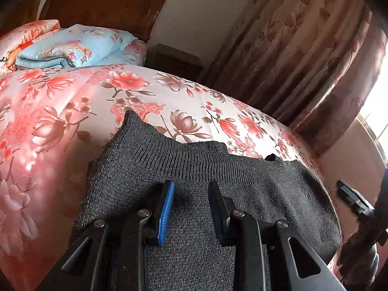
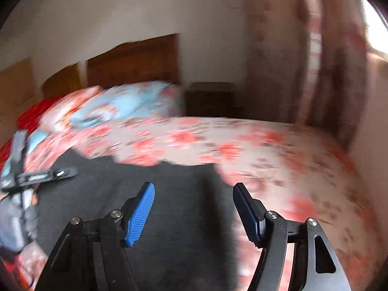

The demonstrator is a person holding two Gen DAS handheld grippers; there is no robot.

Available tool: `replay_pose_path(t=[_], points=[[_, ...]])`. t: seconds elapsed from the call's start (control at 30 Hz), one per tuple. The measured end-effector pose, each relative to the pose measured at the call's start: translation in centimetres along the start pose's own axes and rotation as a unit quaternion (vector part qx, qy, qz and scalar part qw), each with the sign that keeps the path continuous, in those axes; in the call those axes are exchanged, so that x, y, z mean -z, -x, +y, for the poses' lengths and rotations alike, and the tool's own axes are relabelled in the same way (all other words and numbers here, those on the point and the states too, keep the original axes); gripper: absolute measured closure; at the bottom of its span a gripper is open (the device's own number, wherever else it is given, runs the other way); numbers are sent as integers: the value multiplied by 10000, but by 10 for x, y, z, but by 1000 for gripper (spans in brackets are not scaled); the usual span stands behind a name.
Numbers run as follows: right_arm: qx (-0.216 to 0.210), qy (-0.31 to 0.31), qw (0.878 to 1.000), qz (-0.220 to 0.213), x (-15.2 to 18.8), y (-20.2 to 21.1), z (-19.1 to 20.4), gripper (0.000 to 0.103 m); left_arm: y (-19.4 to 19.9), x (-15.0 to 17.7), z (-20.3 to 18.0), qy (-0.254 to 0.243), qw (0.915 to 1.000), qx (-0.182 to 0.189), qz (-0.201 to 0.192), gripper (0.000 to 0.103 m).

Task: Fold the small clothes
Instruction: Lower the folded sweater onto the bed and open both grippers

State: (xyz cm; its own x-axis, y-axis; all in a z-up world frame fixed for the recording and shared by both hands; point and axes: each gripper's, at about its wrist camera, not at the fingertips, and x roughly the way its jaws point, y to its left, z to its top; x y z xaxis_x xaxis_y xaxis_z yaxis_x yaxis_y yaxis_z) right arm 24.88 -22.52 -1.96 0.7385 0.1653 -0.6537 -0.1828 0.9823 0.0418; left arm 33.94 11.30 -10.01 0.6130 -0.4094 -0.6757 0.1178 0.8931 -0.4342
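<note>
A dark grey knitted garment (image 1: 194, 169) lies flat on the floral bed cover (image 1: 72, 111), its ribbed band facing away from me. My left gripper (image 1: 191, 186) is open just above the garment, with nothing between its blue pads. In the right wrist view, which is blurred, the same garment (image 2: 145, 194) lies below my right gripper (image 2: 194, 189), which is wide open and empty near the garment's right edge. The left gripper's body (image 2: 36, 175) shows at the left of that view. The right gripper's body (image 1: 356, 201) shows at the right edge of the left wrist view.
Folded quilts, blue (image 1: 72, 46) and orange (image 1: 29, 34), lie at the wooden headboard (image 1: 104, 7). A dark nightstand (image 2: 211, 97) stands beside the bed. Floral curtains (image 1: 303, 55) hang at the right by a bright window. The bed edge (image 1: 312, 160) drops off at the right.
</note>
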Motion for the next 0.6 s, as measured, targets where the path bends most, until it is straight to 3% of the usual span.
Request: replay_pose_path(t=[0.1, 0.2, 0.3, 0.4, 0.47, 0.53, 0.6], points=[[-28, 249, 9979, 591, 5, -31, 9, 0, 0, -1, 1, 84, 9999, 101, -10, 74], [161, -324, 9938, 1053, 15, -52, -25, 0, 0, -1, 4, 156, 9997, 191, -13, 74], [-339, -762, 9927, 866, 22, -45, -52, 0, 0, -1, 4, 146, 9997, 189, -2, 74], [-424, -914, 9915, 823, 24, -39, -57, 0, -1, -1, 5, 158, 9997, 202, -4, 74], [-219, -1076, 9904, 841, 16, -35, -52, 0, -1, -1, 5, 162, 9997, 207, -7, 74], [175, -687, 9951, 689, -5, -33, -29, 0, -1, -1, 4, 169, 9996, 213, -9, 74], [-5, -256, 9984, 507, -24, -32, -2, 0, -1, -1, 5, 181, 9996, 229, -5, 74]])
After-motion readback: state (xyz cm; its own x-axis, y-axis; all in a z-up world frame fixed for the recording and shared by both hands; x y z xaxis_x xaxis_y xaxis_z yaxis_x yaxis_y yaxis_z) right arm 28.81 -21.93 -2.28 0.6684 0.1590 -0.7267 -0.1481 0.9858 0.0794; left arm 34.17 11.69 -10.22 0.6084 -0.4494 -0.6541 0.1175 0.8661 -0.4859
